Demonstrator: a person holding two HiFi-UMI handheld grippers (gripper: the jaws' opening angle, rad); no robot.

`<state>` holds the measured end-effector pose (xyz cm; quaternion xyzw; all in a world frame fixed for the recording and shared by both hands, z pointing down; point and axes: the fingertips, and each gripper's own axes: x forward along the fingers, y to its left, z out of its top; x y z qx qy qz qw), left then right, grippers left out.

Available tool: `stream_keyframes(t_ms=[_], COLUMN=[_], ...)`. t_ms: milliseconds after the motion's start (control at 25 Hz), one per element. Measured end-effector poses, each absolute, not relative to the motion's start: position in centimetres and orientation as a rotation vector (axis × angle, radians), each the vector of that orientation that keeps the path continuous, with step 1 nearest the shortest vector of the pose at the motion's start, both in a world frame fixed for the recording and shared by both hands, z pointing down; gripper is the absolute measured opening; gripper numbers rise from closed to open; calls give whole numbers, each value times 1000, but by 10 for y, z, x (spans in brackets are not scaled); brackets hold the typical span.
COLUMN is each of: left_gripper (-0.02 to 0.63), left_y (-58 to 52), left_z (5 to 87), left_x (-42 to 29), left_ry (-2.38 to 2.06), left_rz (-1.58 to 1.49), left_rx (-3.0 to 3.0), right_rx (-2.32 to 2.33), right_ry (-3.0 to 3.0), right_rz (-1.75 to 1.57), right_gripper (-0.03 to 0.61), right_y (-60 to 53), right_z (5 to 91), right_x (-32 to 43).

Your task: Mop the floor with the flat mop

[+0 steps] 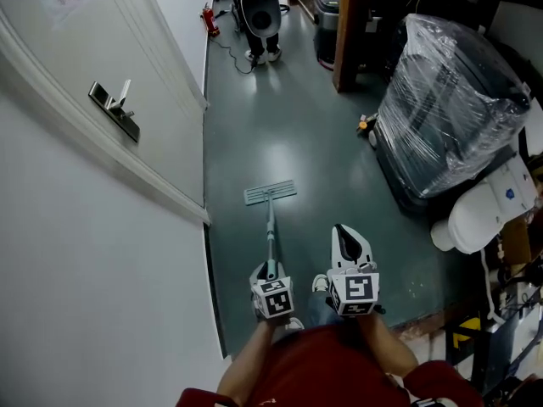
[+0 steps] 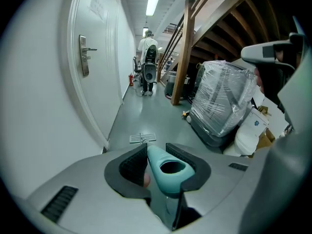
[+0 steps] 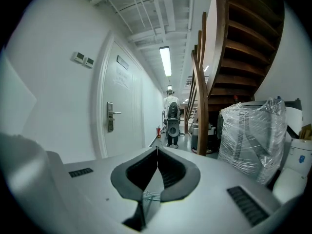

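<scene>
Left claw (image 2: 163, 165) clamps the teal mop handle (image 1: 271, 231), seemingly to steer its flat head (image 1: 270, 192) across the floor (image 1: 297, 125); right claw (image 3: 157, 152), pinched together and empty, rides alongside.

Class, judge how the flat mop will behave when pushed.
Probably light: the left gripper alone holds the flat mop by its handle end. The thin pole may flex. Its head lies flat on the glossy floor, so it likely glides, not tips.
</scene>
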<state>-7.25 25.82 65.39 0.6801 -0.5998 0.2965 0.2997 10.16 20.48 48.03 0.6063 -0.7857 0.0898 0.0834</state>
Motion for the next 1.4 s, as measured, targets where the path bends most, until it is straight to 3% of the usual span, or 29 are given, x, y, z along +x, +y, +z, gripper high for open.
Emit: stream_keyframes(t_ms=[760, 1200, 1400], left_gripper=[132, 132, 132], left_y=[106, 30, -16], left_z=[638, 653, 660], left_x=[-26, -51, -78], left_ry=[-1629, -1642, -1630], left_rz=[764, 733, 727], left_rx=[1714, 1717, 1732], right_rx=[1651, 1639, 1621], right_ry=[-2586, -2553, -2521], right_rz=[79, 55, 65], right_gripper=[20, 20, 20], right_y=[74, 0, -39], right_z=[451, 436, 481], right_x=[121, 87, 62])
